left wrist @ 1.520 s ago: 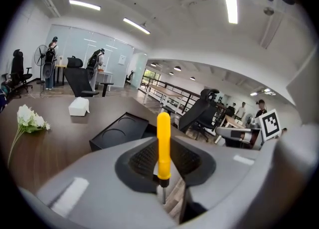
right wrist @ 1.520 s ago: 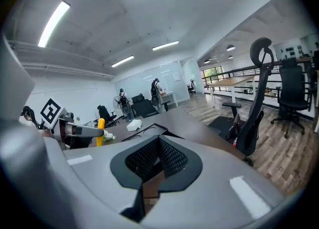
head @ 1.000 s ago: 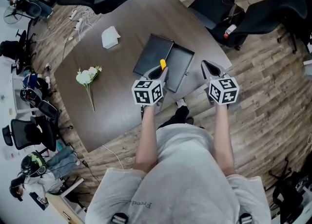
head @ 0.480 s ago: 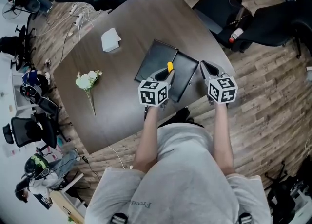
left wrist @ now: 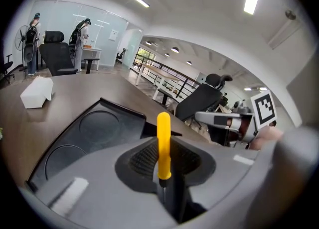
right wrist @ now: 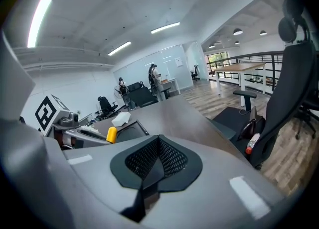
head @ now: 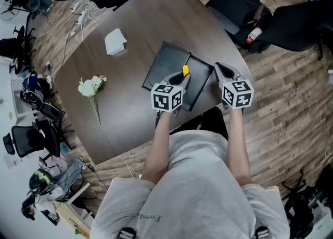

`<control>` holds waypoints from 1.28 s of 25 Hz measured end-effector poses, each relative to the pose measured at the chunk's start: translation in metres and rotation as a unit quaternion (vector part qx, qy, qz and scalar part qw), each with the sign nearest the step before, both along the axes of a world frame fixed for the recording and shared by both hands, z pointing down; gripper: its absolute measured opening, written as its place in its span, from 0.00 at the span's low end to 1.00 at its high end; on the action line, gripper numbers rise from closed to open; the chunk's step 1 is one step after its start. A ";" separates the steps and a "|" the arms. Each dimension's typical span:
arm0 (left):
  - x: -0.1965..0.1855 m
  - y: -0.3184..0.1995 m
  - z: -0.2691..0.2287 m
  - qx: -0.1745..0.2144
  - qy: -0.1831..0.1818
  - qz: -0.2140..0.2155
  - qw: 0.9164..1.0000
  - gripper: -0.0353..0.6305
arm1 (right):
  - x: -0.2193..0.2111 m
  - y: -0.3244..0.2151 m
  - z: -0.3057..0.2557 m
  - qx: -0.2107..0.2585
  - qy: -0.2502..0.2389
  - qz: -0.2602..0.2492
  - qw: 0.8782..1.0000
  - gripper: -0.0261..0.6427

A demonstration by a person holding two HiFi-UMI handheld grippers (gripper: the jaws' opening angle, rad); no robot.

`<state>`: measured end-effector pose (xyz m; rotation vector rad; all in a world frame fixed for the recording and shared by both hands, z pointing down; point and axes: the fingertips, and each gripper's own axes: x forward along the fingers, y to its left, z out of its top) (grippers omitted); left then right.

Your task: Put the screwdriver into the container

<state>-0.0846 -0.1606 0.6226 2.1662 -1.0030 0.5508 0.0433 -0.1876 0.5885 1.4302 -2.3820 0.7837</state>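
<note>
- On the bench (head: 130,35) lies one black container (head: 167,58), open and flat, made of two joined halves; two round hollows (left wrist: 99,122) show in the half at its 9 o'clock side.
- One screwdriver (head: 185,70) with a yellow handle is over the container, at 5 o'clock from its middle.
- Two tongs are in view. The left tongs (head: 181,78) are clamped on the screwdriver (left wrist: 163,141), whose handle stands upright between the pads. The right tongs (head: 220,69) are clenched with nothing between them (right wrist: 157,161), and they are at 3 o'clock of the container.
- One bunch of white flowers (head: 91,84) lies at 9 o'clock of the container, well apart from it. One white box (head: 115,41) sits at 10 o'clock.
- The screwdriver's metal shaft is swallowed by the left tongs, so its tip cannot be made out.
- From the head view, the left tongs and their marker cube cover the container's near edge.
</note>
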 end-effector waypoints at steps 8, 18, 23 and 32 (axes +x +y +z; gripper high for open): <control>-0.003 0.000 0.006 -0.004 -0.025 -0.010 1.000 0.25 | -0.009 -0.005 0.007 0.001 0.021 -0.034 0.999 0.04; 0.004 -0.006 0.008 -0.002 -0.043 -0.069 0.997 0.25 | -0.017 -0.009 0.016 -0.018 0.028 -0.145 0.989 0.04; 0.002 -0.001 0.013 -0.003 -0.064 -0.082 0.995 0.25 | -0.010 -0.014 0.011 -0.024 0.023 -0.176 0.984 0.04; 0.001 -0.001 0.014 0.019 -0.101 -0.095 0.990 0.25 | -0.007 -0.017 0.019 -0.040 -0.009 -0.220 0.975 0.04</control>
